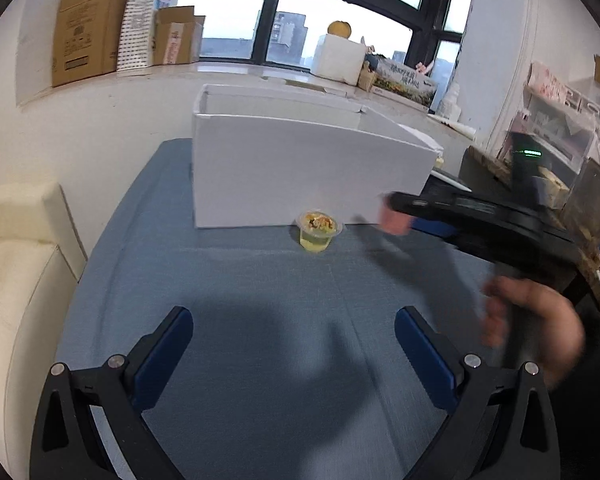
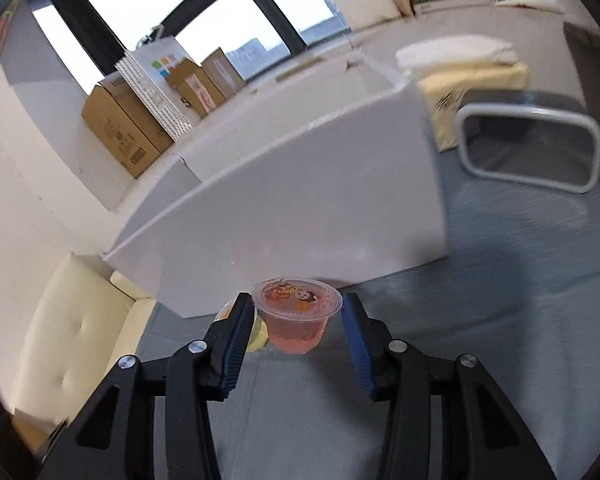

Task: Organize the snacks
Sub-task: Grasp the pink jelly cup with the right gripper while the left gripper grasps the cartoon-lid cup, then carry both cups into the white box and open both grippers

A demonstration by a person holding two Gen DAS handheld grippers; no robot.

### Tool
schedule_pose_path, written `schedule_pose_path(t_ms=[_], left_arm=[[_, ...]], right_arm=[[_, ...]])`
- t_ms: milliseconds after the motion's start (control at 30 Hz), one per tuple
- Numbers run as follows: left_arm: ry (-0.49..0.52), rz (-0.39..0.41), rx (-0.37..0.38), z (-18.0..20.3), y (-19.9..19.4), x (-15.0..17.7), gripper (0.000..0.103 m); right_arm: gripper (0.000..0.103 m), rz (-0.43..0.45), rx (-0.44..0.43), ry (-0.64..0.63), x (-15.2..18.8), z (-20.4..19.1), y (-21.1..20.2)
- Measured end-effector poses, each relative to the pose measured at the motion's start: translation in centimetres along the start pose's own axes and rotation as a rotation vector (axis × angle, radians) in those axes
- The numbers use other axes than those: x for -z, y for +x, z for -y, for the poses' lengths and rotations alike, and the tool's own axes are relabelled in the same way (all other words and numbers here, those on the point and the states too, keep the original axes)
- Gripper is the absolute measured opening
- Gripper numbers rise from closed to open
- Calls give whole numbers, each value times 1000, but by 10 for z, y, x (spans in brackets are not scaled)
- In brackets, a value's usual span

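A pink jelly cup (image 2: 298, 318) sits between the fingers of my right gripper (image 2: 298, 330), whose jaws stand a little wider than the cup; it also shows blurred in the left wrist view (image 1: 396, 222). A yellow jelly cup (image 1: 319, 230) stands on the blue tablecloth (image 1: 240, 300) just before the white box (image 1: 300, 168); in the right wrist view the yellow cup (image 2: 260, 334) is half hidden behind the left finger. My left gripper (image 1: 294, 332) is open and empty, back from the yellow cup. The white box (image 2: 300, 200) is open on top.
A cream sofa (image 1: 16, 264) stands left of the table. A grey-rimmed tray (image 2: 532, 148) lies right of the white box. Cardboard boxes (image 1: 92, 24) line the window sill. A shelf with clutter (image 1: 560, 140) stands at the right.
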State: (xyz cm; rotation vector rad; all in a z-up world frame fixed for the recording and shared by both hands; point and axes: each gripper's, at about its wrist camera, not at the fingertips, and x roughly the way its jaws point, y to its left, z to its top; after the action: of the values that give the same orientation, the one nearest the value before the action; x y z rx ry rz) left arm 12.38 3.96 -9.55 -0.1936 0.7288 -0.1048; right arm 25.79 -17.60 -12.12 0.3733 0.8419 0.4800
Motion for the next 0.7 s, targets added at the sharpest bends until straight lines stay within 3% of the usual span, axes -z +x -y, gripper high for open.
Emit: schedule_pose_path(t_ms=[133, 367, 500, 567, 600, 633, 700], left_arm=[[-3, -46, -20, 8, 42, -21, 103], [26, -116, -53, 25, 116, -52, 103], [36, -112, -59, 25, 132, -58, 102], [33, -124, -48, 25, 137, -60, 89], [38, -130, -41, 26, 138, -60, 52], [46, -142, -42, 27, 139, -60, 47], [65, -135, -32, 28, 134, -58, 47]], right_arm=[[50, 50, -25, -11, 8, -1, -37], [50, 91, 11, -84, 18, -9, -72], [49, 91, 18, -102, 26, -2, -96], [49, 89, 14, -91, 27, 2, -98], [49, 89, 9, -87, 30, 9, -107], [49, 89, 11, -85, 31, 11, -110], [49, 93, 12, -83, 33, 14, -114]])
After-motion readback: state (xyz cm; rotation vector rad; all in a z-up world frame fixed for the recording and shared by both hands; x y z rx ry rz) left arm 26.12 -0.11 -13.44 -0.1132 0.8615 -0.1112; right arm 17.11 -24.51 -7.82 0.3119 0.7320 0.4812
